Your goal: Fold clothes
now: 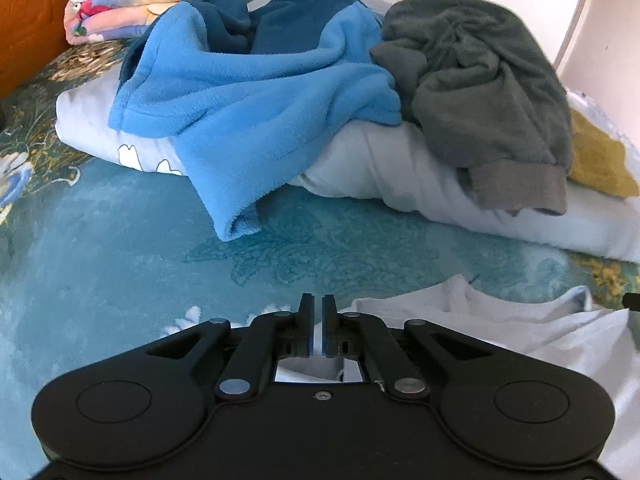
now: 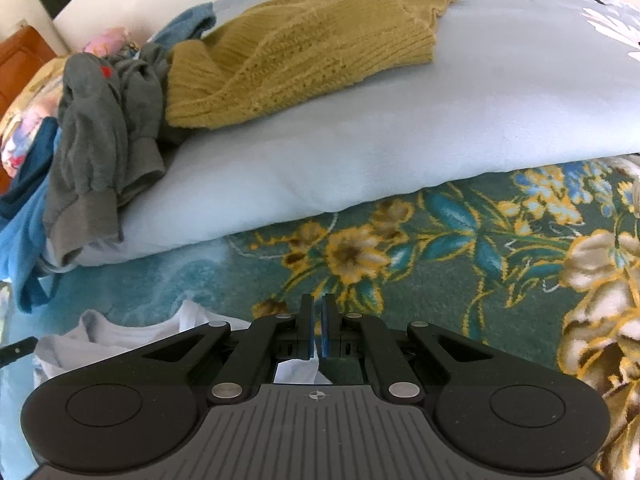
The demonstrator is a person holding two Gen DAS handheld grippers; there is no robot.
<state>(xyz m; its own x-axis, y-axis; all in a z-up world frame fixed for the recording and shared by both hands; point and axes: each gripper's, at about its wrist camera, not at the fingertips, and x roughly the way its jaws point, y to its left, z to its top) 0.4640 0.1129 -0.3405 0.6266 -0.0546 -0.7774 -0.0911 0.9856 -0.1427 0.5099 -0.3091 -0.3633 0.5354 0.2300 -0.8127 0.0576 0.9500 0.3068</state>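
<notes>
A white garment [image 1: 500,328] lies crumpled on the teal floral bedspread [image 1: 120,260], low and to the right in the left wrist view. My left gripper [image 1: 318,300] is shut on one edge of it, and white cloth shows between the blue pads. The right wrist view has the same white garment [image 2: 120,340] at lower left. There my right gripper [image 2: 319,300] is shut on another edge, with a white fold showing just behind the pads. How much cloth each gripper holds is hidden under its body.
Unfolded clothes lie behind on a pale blue folded quilt [image 2: 360,152]: a blue fleece [image 1: 248,96], a grey sweatshirt [image 1: 480,92] and a mustard knit sweater [image 2: 304,52]. A folded pastel blanket [image 1: 120,4] sits far left by an orange headboard [image 1: 28,20].
</notes>
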